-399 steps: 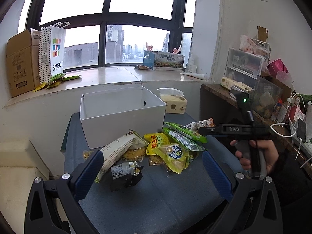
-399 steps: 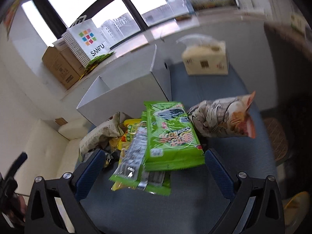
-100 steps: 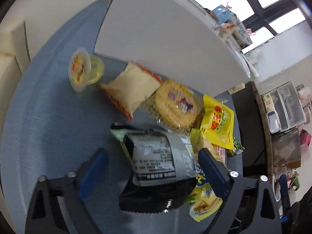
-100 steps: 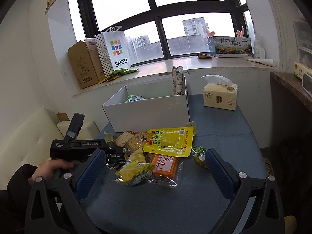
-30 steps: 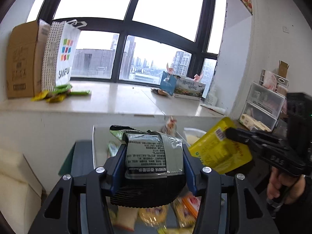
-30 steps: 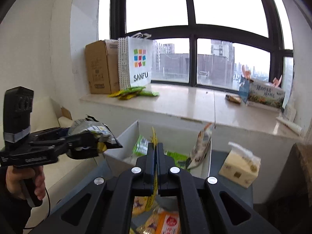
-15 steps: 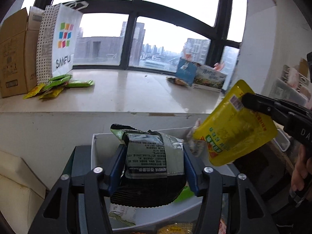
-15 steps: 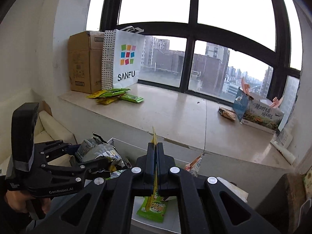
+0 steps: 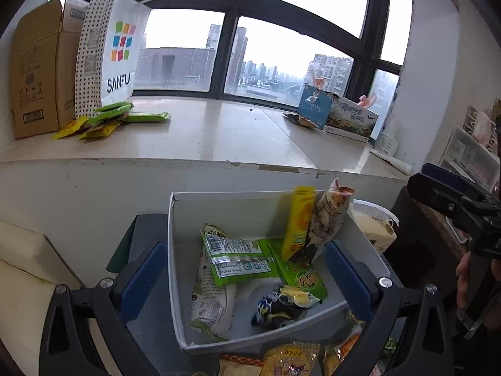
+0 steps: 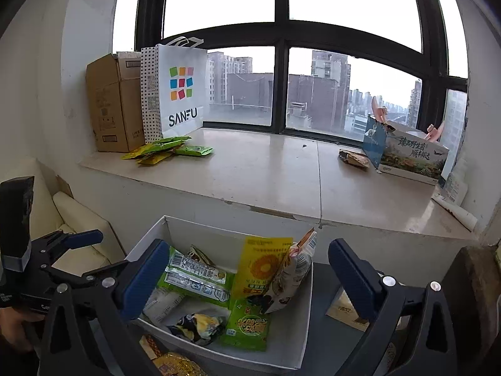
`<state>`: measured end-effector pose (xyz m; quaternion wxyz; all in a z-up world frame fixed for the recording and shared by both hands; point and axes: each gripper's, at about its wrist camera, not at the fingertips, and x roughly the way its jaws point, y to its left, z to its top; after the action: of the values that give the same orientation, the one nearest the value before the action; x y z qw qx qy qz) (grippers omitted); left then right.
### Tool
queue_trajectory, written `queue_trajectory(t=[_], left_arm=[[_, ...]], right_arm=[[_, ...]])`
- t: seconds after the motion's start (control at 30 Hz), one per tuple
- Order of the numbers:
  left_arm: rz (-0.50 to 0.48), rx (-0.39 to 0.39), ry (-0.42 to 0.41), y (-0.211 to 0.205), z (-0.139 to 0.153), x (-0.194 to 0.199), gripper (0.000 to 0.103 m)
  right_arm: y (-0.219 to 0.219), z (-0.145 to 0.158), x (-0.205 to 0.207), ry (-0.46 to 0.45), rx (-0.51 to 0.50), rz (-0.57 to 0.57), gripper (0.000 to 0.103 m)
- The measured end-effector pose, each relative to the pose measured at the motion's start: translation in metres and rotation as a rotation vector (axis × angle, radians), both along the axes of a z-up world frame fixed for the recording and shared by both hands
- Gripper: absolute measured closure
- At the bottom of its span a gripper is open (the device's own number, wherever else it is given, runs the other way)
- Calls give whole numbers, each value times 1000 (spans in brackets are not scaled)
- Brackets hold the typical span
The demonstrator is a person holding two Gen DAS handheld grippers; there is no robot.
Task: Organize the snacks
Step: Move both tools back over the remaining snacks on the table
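Hovering both tongs over the white box [image 9: 175, 250], I have just been opening them: the left tongs [image 9: 241, 269] gape with nothing between the blue pads, the dark crinkled packet [image 9: 285, 304] lying on the box floor near the front wall. The right tongs [image 10: 244, 269] gape too, empty; the yellow pouch [image 10: 263, 266] stands upright against the patterned bag [image 10: 294, 269] at the far right. To do this well, I'd lift both tongs straight clear before swinging, so no pad catches the leaning pouch, then go for the snacks on the counter in front, starting with the yellow cookie pack [image 9: 288, 357].
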<state>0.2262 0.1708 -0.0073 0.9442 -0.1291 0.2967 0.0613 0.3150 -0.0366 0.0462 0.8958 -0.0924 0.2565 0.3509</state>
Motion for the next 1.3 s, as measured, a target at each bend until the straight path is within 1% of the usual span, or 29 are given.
queue_trajectory(t=[0.07, 0.23, 0.37, 0.43, 0.47, 0.53, 0.63, 0.67, 0.8, 0.9, 1.0, 1.07, 1.13, 1.17, 1.2, 1.3], left_arm=[[-13, 16, -12, -6, 8, -12, 0], [-59, 29, -65, -26, 27, -64, 0], [-69, 46, -67, -44, 32, -99, 0], [-68, 53, -65, -52, 33, -114, 0], [-72, 43, -65, -56, 31, -122, 0], [-100, 19, -52, -65, 25, -135, 0], [-121, 13, -28, -80, 10, -152, 0], [-126, 5, -21, -84, 4, -158, 0], [-138, -74, 30, -97, -28, -176, 0], [-142, -97, 78, -107, -52, -186, 0], [-151, -104, 104, -111, -61, -190, 0], [-152, -98, 103, -112, -61, -193, 0], [-153, -105, 103, -113, -63, -193, 0], [-154, -106, 109, -114, -64, -192, 0], [-158, -105, 115, -114, -65, -190, 0], [-182, -95, 123, -122, -67, -188, 0]], right_arm=[[-9, 0, -8, 31, 26, 28, 0], [-47, 0, -41, 32, 108, 42, 0], [-84, -10, -71, 65, 164, 58, 0], [-101, -17, -83, 77, 169, 61, 0], [-108, -21, -89, 75, 162, 53, 0], [-121, -30, -103, 65, 142, 49, 0], [-141, -48, -126, 60, 112, 21, 0], [-146, -54, -132, 71, 111, 15, 0], [-160, -85, -151, 132, 76, 4, 0], [-163, -118, -163, 178, 41, 17, 0], [-169, -152, -162, 239, -2, -23, 0], [-177, -165, -157, 277, -6, -51, 0], [-186, -170, -148, 301, 30, -58, 0], [-187, -171, -142, 315, 32, -67, 0], [-186, -173, -134, 326, 23, -75, 0], [-180, -181, -114, 316, -11, -78, 0]])
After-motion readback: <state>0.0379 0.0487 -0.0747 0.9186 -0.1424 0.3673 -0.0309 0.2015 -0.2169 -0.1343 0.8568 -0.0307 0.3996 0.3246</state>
